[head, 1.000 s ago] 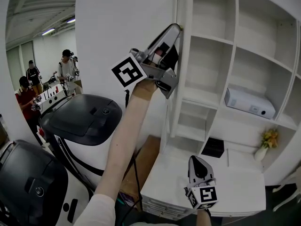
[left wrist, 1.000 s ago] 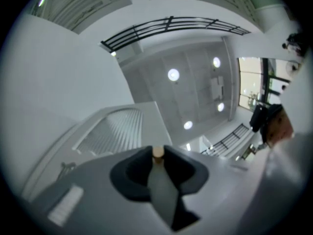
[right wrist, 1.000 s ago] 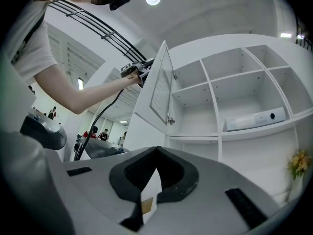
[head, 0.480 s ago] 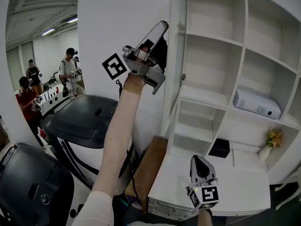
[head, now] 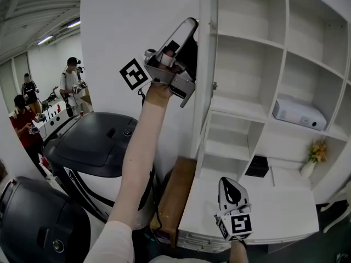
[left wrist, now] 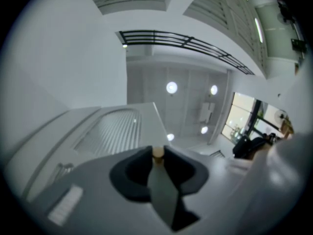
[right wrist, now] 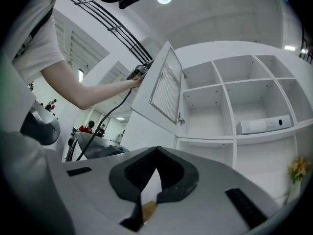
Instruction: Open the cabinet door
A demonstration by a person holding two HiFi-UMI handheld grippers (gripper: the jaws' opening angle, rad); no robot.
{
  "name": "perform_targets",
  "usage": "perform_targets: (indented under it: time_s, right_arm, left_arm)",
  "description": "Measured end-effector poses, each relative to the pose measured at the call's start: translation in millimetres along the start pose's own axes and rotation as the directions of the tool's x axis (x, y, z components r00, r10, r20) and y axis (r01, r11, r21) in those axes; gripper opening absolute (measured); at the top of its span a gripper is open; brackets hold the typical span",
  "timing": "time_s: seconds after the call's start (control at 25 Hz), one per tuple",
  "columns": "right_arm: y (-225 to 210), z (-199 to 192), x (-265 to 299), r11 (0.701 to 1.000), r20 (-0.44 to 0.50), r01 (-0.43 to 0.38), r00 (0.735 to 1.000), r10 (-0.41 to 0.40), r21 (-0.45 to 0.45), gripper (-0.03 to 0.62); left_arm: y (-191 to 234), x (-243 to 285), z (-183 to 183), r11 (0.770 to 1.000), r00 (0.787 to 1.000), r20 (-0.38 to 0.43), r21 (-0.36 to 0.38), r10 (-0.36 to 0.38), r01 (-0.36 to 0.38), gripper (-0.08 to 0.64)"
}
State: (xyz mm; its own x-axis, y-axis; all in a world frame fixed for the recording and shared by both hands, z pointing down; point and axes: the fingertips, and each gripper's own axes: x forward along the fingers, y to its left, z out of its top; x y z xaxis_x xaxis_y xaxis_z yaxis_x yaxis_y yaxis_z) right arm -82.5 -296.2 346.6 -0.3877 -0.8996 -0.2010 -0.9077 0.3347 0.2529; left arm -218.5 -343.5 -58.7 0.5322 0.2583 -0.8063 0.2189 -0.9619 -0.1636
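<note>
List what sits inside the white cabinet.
A white projector-like box in a right cubby, a flat black item lower down, and a vase of yellow flowers at the far right. The right claw covers part of the bottom ledge.

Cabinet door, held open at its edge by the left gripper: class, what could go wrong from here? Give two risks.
1. The left gripper pinches only the thin free edge of the cabinet door, high up. A further pull could let it slip off.
2. The black-topped machine stands close beside the cabinet, on the side the door swings toward. A wider swing might bring the door against it.
</note>
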Motion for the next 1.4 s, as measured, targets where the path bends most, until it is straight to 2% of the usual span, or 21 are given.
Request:
perform_targets:
  time_s: [0.2,0.32,0.44,0.52,0.56,0.6,0.64,0.72,0.8,0.88,0.92,1.0,1.08,1.12,1.2,1.28,1.32,1.4]
  right_arm:
    - [-3,-1,-3,1.0,-0.004,0.005,1.0,-0.005,0.01,0.0]
    - [-4,1,-3,1.0,0.003,-0.007,1.0,0.007,0.004,0.0]
    - [-7,2,-5,1.0,0.004,-0.022,1.0,0.022,0.0,0.0]
    - [-10,3,-7,0.999,0.003,-0.037,0.999,0.037,-0.002,0.0]
    - [-11,3,-8,0.999,0.004,-0.044,0.999,0.044,-0.002,0.0]
    - [-13,4,-9,0.999,0.006,-0.052,0.999,0.052,-0.003,0.0]
    - [-16,4,-10,0.998,0.009,-0.059,0.998,0.059,-0.002,0.0]
    - [-22,5,-13,0.997,0.015,-0.074,0.997,0.074,0.001,0.0]
    - [-26,5,-15,0.995,0.02,-0.095,0.995,0.095,0.006,0.0]
    - [-30,5,-17,0.993,0.022,-0.121,0.992,0.12,0.012,0.0]
    - [-32,5,-18,0.991,0.025,-0.133,0.991,0.132,0.014,0.0]
    - [-36,5,-20,0.988,0.033,-0.153,0.988,0.153,0.018,0.0]
    - [-41,6,-23,0.985,0.04,-0.171,0.985,0.17,0.019,0.0]
    - [-43,6,-24,0.984,0.042,-0.18,0.983,0.179,0.02,0.0]
    - [-47,6,-26,0.981,0.047,-0.193,0.98,0.192,0.022,0.0]
    - [-53,6,-28,0.981,0.053,-0.195,0.98,0.193,0.025,0.0]
    - [-56,6,-30,0.981,0.054,-0.191,0.98,0.189,0.026,0.0]
    - [-64,4,-33,0.984,0.053,-0.177,0.983,0.176,0.026,0.0]
  left_arm:
    - [0,0,-2,1.0,1.0,-0.006,-0.003,0.025,-0.025,0.077]
    - [0,0,-2,0.998,0.998,-0.014,0.019,0.066,-0.065,0.08]
    - [-3,-6,0,0.981,0.987,0.001,0.109,0.16,-0.159,0.095]
    - [-8,-13,2,0.942,0.969,0.017,0.231,0.246,-0.243,0.114]
    - [-11,-18,3,0.908,0.956,0.027,0.305,0.293,-0.287,0.114]
    - [-16,-22,4,0.862,0.939,0.042,0.384,0.342,-0.331,0.114]
    - [-22,-26,5,0.803,0.919,0.063,0.466,0.389,-0.372,0.114]
    - [-38,-31,6,0.651,0.875,0.112,0.626,0.47,-0.43,0.109]
    - [-59,-32,-2,0.475,0.833,0.148,0.762,0.533,-0.44,0.094]
    - [-80,-34,-16,0.302,0.788,0.19,0.851,0.586,-0.43,0.071]
    - [-89,-36,-25,0.235,0.768,0.208,0.875,0.606,-0.423,0.063]
    - [-102,-42,-48,0.133,0.727,0.231,0.904,0.646,-0.406,0.039]
    - [-111,-51,-78,0.049,0.681,0.242,0.924,0.691,-0.378,0.014]
    - [-115,-56,-94,0.014,0.657,0.245,0.932,0.713,-0.362,0.008]
    - [-120,-69,-129,-0.036,0.607,0.25,0.939,0.754,-0.341,0.006]
    - [-121,-85,-165,-0.064,0.555,0.254,0.939,0.792,-0.339,0.006]
    - [-120,-96,-184,-0.069,0.526,0.249,0.939,0.813,-0.337,0.006]
    - [-115,-119,-222,-0.057,0.476,0.23,0.935,0.849,-0.35,0.006]
